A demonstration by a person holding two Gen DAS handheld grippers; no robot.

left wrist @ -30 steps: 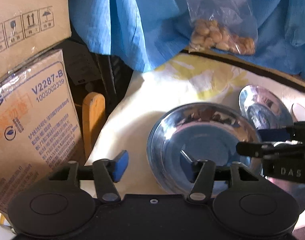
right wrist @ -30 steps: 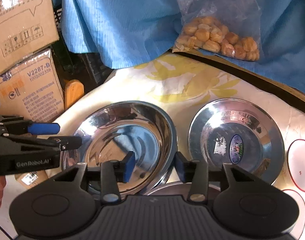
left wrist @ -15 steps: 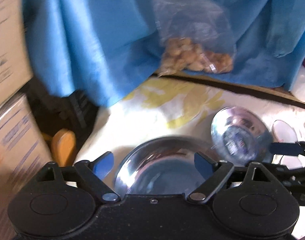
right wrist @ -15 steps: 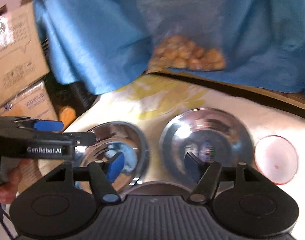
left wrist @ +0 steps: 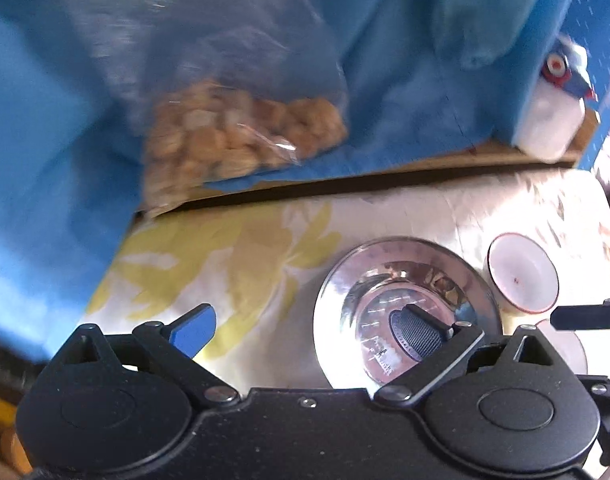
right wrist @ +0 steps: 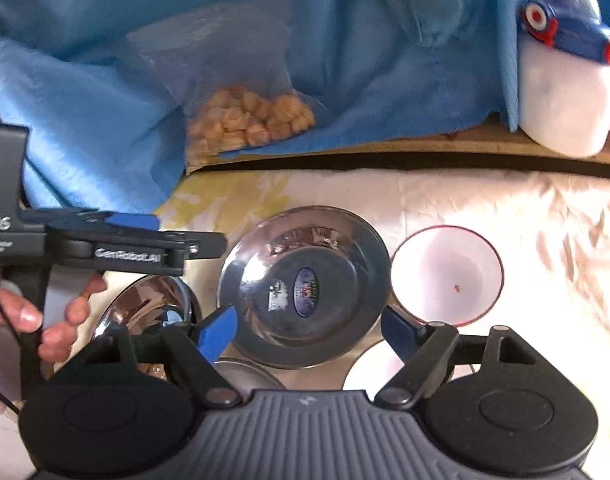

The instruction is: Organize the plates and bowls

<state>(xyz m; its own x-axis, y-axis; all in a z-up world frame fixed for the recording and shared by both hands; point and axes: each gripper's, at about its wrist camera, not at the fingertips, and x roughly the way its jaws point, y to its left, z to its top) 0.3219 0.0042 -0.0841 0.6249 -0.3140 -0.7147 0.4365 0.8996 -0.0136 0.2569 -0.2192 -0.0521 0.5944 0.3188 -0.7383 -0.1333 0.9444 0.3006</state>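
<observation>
- Blurred by motion in the left wrist view: clear plastic bag of tan round snacks [left wrist: 241, 136], sharper in the right wrist view [right wrist: 249, 120].
- Cut off by the right tongs' body: rim of a third steel dish [right wrist: 245, 372] and a second white bowl [right wrist: 369, 368], neither fully readable.
- Half hidden behind the left tongs [right wrist: 177, 240] and gripping hand [right wrist: 45, 320]: shiny steel bowl [right wrist: 153, 308] at lower left.
- Sat in plain sight at centre: round stainless steel plate with a blue oval sticker [right wrist: 305, 284], just beside a white red-rimmed bowl [right wrist: 445, 276] to its right; seen likewise in the left view, plate [left wrist: 345, 280] and bowl [left wrist: 523, 280].
- Left tongs [left wrist: 305, 324] spread wide and opening further, nothing pinched; one blue pad over cloth, the other finger over the plate's middle.
- Right tongs [right wrist: 309, 328] opening too, blue pads either side of the plate's near rim, apparently clear of it.
- Covered the surface: cream cloth with yellow flower print [left wrist: 225, 248].
- Draped behind: crumpled blue fabric [right wrist: 105, 80]; white container with a blue and red top [right wrist: 565, 92] at far right.
</observation>
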